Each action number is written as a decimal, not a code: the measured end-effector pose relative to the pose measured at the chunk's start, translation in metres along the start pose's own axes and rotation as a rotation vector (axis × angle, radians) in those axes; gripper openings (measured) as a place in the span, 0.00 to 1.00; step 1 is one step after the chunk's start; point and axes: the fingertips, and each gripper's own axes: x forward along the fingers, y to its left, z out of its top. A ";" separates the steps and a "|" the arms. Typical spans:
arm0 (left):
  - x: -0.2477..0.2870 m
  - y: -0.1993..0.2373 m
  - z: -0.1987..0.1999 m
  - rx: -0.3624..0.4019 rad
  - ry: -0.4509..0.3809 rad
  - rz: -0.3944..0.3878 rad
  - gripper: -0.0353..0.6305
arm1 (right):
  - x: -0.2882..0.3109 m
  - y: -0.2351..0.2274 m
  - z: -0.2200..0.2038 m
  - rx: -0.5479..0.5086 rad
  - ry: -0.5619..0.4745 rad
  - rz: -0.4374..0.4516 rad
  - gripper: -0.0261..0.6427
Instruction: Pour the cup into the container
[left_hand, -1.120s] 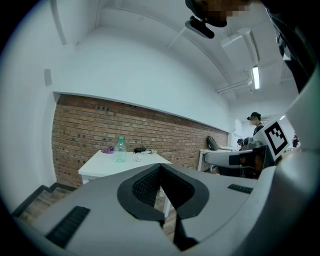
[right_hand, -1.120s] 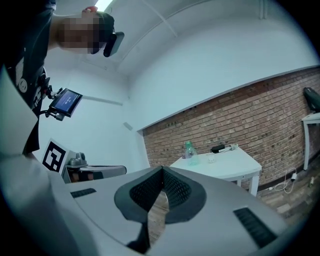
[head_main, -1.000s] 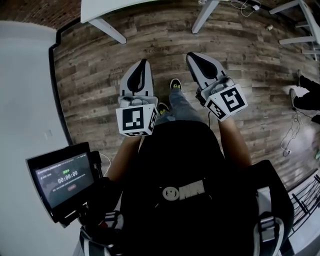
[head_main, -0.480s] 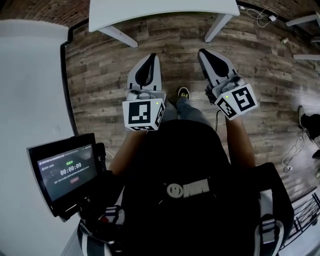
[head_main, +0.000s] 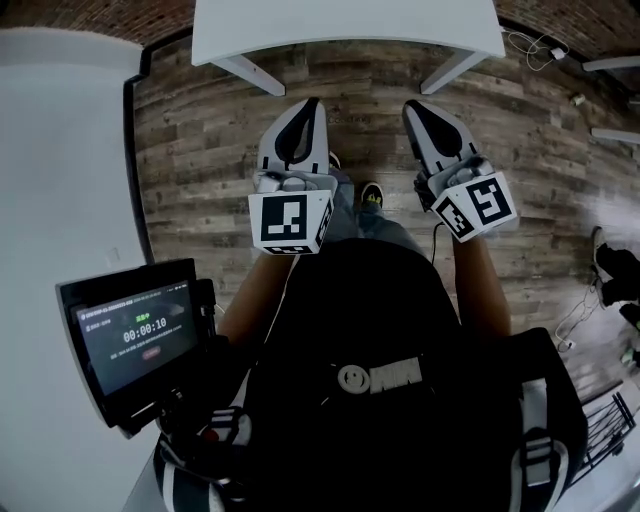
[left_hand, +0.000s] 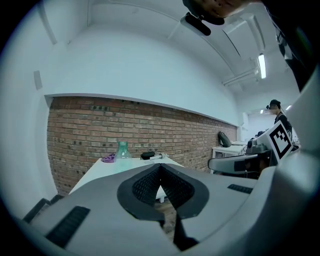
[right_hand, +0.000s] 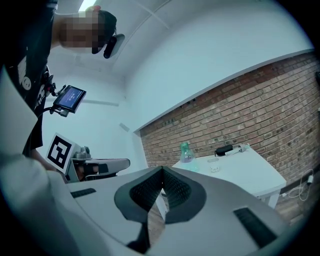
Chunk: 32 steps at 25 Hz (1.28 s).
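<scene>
Both grippers have advanced toward the white table, left gripper and right gripper each pinched closed on nothing. On that table the clear cup stands near the green flask, untouched: grasping and pouring all remain.

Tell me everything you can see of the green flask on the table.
The flask is translucent teal, glass or plastic by its look, with a narrow neck over a wide rounded base. It stands upright on the white table, toward the brick wall. Its contents cannot be told.
</scene>
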 end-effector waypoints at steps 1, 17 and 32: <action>0.003 0.006 0.000 -0.001 0.000 -0.001 0.05 | 0.006 0.000 0.000 -0.001 0.002 -0.003 0.03; 0.080 0.096 0.004 -0.050 0.011 -0.027 0.05 | 0.096 -0.050 0.013 -0.018 0.036 -0.126 0.03; 0.233 0.114 0.034 0.015 0.012 -0.017 0.05 | 0.171 -0.184 0.046 -0.046 0.032 -0.092 0.03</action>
